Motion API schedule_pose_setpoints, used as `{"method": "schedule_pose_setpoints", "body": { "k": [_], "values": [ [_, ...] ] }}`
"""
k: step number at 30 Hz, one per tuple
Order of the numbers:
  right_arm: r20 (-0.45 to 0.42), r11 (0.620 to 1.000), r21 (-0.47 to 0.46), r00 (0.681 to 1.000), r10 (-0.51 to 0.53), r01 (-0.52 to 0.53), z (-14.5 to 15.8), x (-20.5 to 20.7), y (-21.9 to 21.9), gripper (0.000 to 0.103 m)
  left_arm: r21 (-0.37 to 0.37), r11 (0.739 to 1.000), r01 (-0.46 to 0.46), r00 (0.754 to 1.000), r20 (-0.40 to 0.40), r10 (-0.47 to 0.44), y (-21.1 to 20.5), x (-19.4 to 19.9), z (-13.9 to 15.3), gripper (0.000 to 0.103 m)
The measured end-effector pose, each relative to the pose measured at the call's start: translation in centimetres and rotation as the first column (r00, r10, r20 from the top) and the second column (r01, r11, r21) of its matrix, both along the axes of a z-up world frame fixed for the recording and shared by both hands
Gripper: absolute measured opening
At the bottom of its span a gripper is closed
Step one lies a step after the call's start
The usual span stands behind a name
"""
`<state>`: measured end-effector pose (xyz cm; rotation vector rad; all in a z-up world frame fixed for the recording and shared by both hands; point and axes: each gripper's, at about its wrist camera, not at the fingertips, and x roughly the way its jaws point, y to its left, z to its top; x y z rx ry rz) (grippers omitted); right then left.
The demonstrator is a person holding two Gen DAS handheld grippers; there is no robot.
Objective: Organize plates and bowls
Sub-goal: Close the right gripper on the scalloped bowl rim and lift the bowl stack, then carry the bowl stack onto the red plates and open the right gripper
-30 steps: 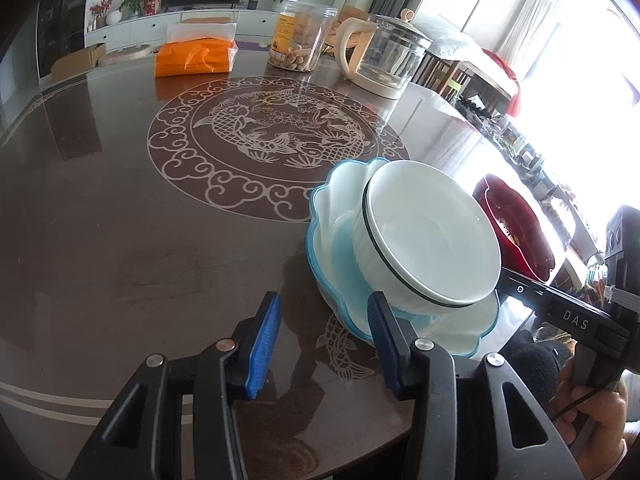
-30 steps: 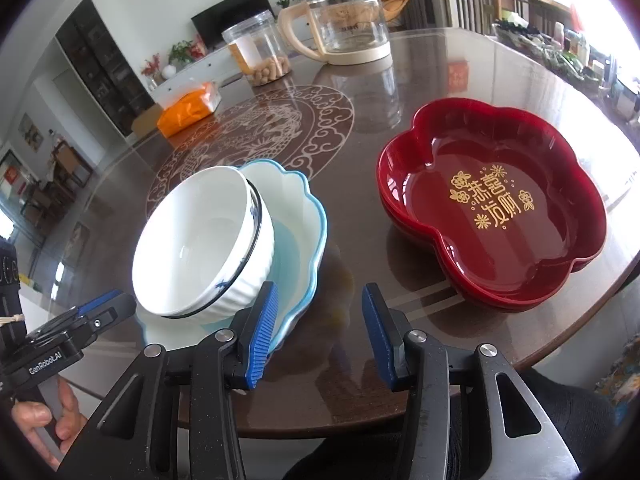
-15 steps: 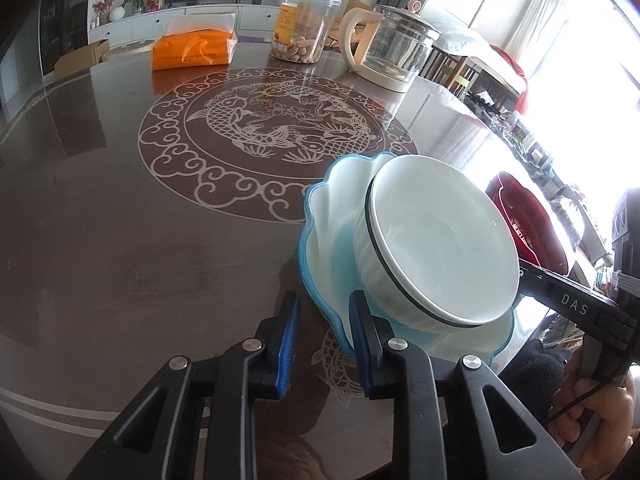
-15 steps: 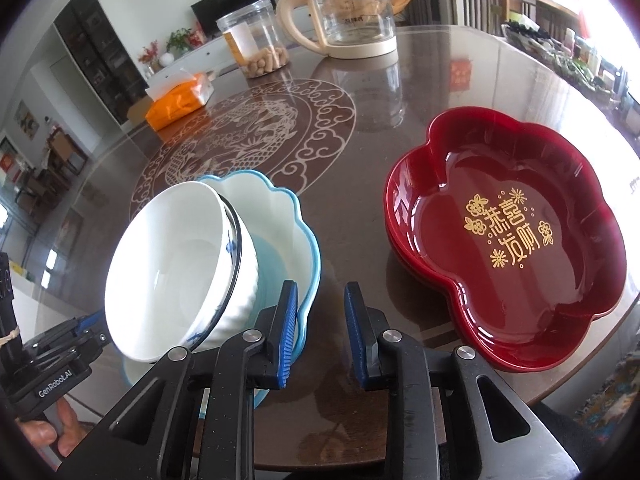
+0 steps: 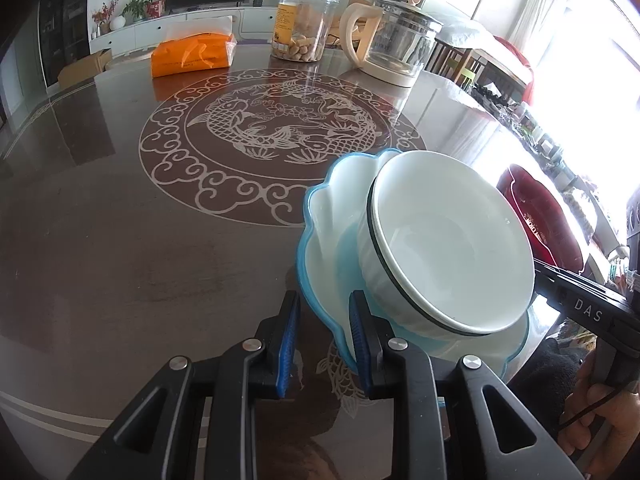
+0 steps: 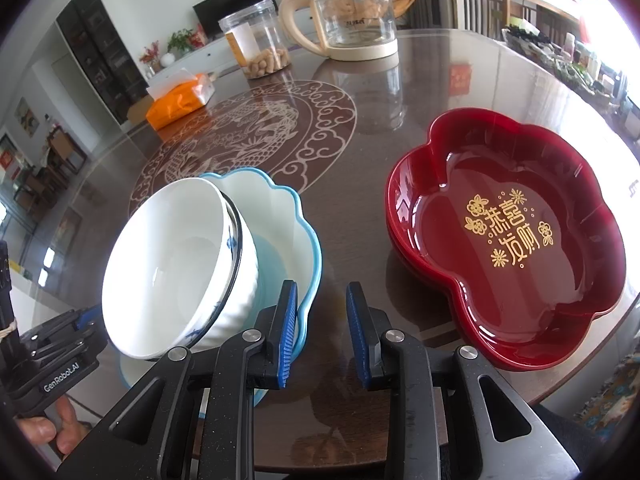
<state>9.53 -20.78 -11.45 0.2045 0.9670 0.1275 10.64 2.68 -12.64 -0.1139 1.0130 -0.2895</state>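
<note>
A bowl (image 6: pixel 176 268) sat tilted in a scalloped plate (image 6: pixel 280 216) near the table's (image 5: pixel 120 240) front edge. A lobed tray (image 6: pixel 508 248) lay right of them, apart. Along the far edge stood a tissue pack (image 5: pixel 192 54), jar (image 5: pixel 306 26) and kettle (image 5: pixel 396 46).

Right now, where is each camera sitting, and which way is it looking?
Left wrist: on the left gripper, facing across the table; white bowl in the blue plate to its right; right gripper at the edge.
Right wrist: on the right gripper, facing the red tray; bowl and plate to its left.
Shared: bowl, plate, tray, glass kettle, jar.
</note>
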Motion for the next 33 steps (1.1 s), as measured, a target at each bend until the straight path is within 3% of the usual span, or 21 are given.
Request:
{"method": "schedule_pose_setpoints", "body": {
  "k": [4,5,7,11,14,16,18,20,23,25,28,33],
  "values": [
    [-0.001,1.0,-0.003,1.0,-0.004,0.004,0.0,-0.1,0.0,0.033,-0.008,1.0,-0.002,1.0,-0.005,0.002,0.1,0.2,-0.2,0.027],
    [-0.002,1.0,0.002,1.0,-0.006,0.006,-0.1,0.0,-0.1,0.037,-0.01,1.0,-0.003,1.0,-0.008,0.003,0.2,0.2,-0.3,0.032],
    [-0.001,1.0,0.019,1.0,-0.009,0.01,-0.2,0.0,-0.3,0.055,-0.016,1.0,-0.009,1.0,-0.018,0.009,0.4,0.2,-0.5,0.044],
    [-0.018,0.999,0.046,1.0,-0.016,0.017,-0.5,0.1,-0.7,0.056,-0.03,0.999,-0.03,0.999,-0.017,0.03,1.0,0.0,-1.0,0.06],
    [-0.028,0.999,0.037,0.999,-0.015,0.016,-0.6,0.3,-0.6,0.06,-0.026,0.999,-0.033,0.999,-0.009,0.033,1.1,0.0,-1.0,0.061],
    [-0.036,1.0,0.023,0.999,0.001,0.0,-0.6,0.5,-0.2,0.06,-0.026,0.999,-0.032,0.999,-0.003,0.032,1.1,0.1,-0.9,0.06],
    [-0.038,1.0,0.007,0.999,0.005,-0.004,-0.7,0.8,0.1,0.056,-0.031,0.999,-0.023,1.0,-0.002,0.023,1.0,0.2,-0.9,0.051],
    [-0.044,1.0,0.006,0.999,0.015,-0.015,-0.8,1.0,0.2,0.03,-0.051,0.999,-0.005,1.0,0.006,0.005,0.8,0.2,-0.6,0.03],
    [-0.044,0.999,0.017,0.998,0.047,-0.046,-0.9,1.3,0.8,0.013,-0.036,0.999,-0.004,0.999,0.031,0.005,0.1,0.1,-0.3,0.019],
    [-0.037,0.999,-0.019,0.998,0.049,-0.049,-0.8,1.2,1.2,0.014,-0.064,0.998,-0.025,0.999,0.029,0.027,0.4,0.1,-0.4,0.018],
    [-0.038,0.999,0.019,0.998,0.047,-0.046,-0.8,1.2,0.8,0.014,-0.094,0.995,-0.044,0.999,0.012,0.045,0.7,0.4,-0.2,0.018],
    [-0.029,0.998,0.036,0.998,0.054,-0.053,-0.6,0.9,0.8,0.014,-0.087,0.995,-0.047,0.996,0.073,0.053,0.5,0.2,1.5,0.018]
  ]
}}
